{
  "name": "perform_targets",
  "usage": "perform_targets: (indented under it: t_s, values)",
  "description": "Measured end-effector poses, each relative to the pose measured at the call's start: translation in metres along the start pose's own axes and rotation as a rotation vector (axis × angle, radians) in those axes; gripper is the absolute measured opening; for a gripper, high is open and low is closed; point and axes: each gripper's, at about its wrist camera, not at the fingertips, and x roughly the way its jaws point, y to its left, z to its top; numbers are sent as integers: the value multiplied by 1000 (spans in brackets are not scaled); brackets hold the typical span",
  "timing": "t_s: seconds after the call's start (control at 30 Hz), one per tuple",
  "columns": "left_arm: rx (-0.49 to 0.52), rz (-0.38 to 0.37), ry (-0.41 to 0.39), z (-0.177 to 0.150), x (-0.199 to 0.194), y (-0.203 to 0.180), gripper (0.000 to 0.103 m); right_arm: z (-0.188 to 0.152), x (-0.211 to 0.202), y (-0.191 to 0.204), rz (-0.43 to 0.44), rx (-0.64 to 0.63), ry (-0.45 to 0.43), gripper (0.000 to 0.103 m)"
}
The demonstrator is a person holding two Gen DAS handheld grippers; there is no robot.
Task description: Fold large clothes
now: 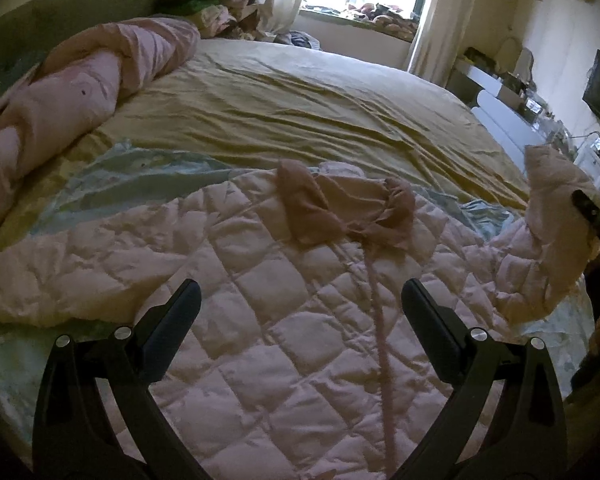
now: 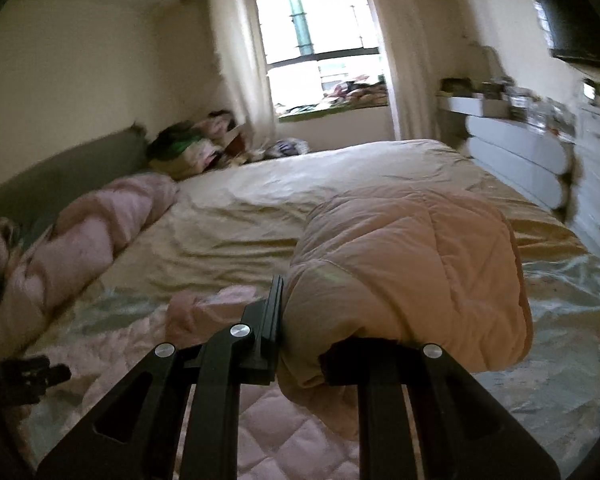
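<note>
A pale pink quilted jacket (image 1: 260, 280) lies spread front-up on the bed, its darker pink collar (image 1: 340, 208) toward the far side. My left gripper (image 1: 300, 300) is open and empty, hovering just above the jacket's body. The jacket's right sleeve (image 1: 552, 208) is lifted off the bed. My right gripper (image 2: 300, 320) is shut on that sleeve (image 2: 412, 272), which bulges up in front of its fingers and hides the right one. In the right wrist view the left gripper (image 2: 32, 376) shows at the far left edge.
The bed has a tan sheet (image 1: 300, 100) and a light blue cloth (image 1: 140, 176) under the jacket. A rolled pink duvet (image 1: 80, 88) lies at the left by the headboard. Drawers (image 2: 520, 160) and a TV (image 2: 572, 24) stand on the right; clothes are piled by the window (image 2: 320, 40).
</note>
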Motion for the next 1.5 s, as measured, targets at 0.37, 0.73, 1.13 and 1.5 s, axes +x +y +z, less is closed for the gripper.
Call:
perform_targets:
  t_s: [0.37, 0.73, 1.13, 1.5]
  values:
    - [-45, -9, 17, -17, 10, 30, 94, -72, 65, 82, 113, -122, 172, 15]
    - [-83, -38, 62, -38, 37, 44, 94, -139, 92, 87, 204, 40, 375, 46]
    - [-198, -146, 74, -35, 43, 73, 94, -118, 48, 99, 214, 7, 197, 13]
    - [-351, -225, 56, -27, 38, 117, 94, -169, 66, 179, 217, -455, 295, 14]
